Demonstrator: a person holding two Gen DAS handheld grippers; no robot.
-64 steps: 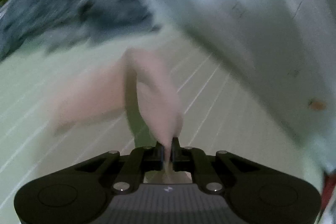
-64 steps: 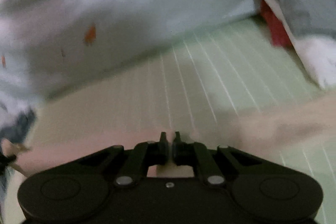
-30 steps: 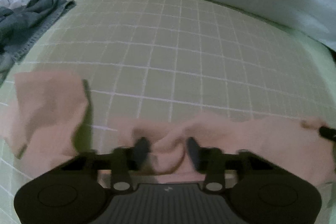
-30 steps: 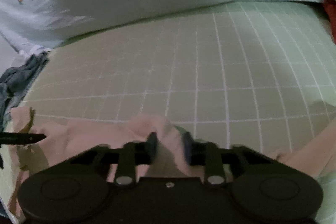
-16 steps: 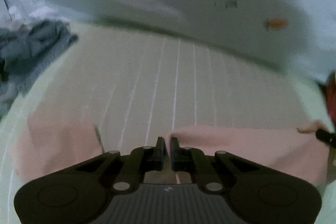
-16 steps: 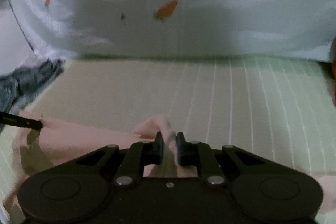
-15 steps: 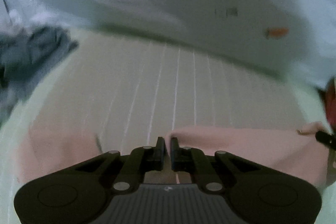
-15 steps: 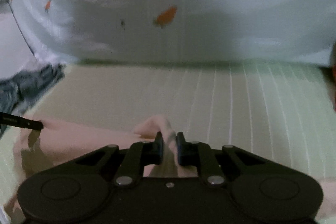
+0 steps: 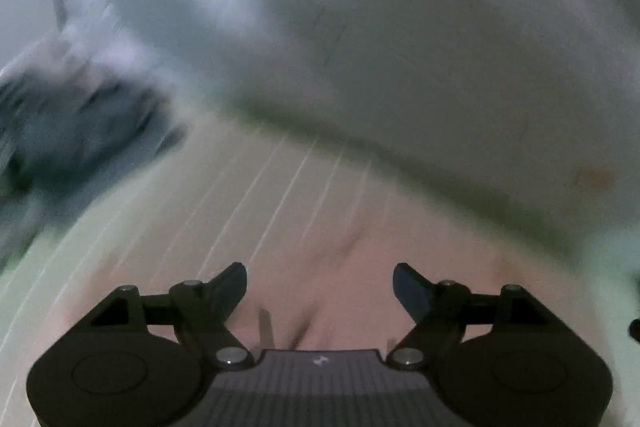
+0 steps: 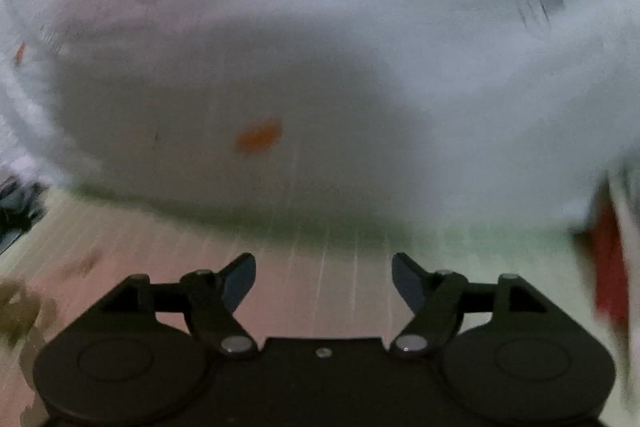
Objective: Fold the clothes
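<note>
1. Your left gripper (image 9: pixel 319 287) is letting go: its jaws are opening, and nothing is pinched between them. The soft pink garment (image 9: pixel 360 267) lies blurred on the pale green grid-lined sheet (image 9: pixel 256 195), low and centre in the left view.
2. Your right gripper (image 10: pixel 323 279) is likewise opening and holds nothing; in its view the pink cloth shows at lower left, under and left of the jaws.
3. Lift both grippers straight off so the pads cannot drag the fold askew, then check that the edges line up.
4. Free sheet lies ahead at mid-frame. Avoid the crumpled dark grey clothing (image 9: pixel 76 123) at the left edge, the bulky white carrot-print quilt (image 10: pixel 320 75) across the top, and the red object (image 10: pixel 608 259) at far right.
</note>
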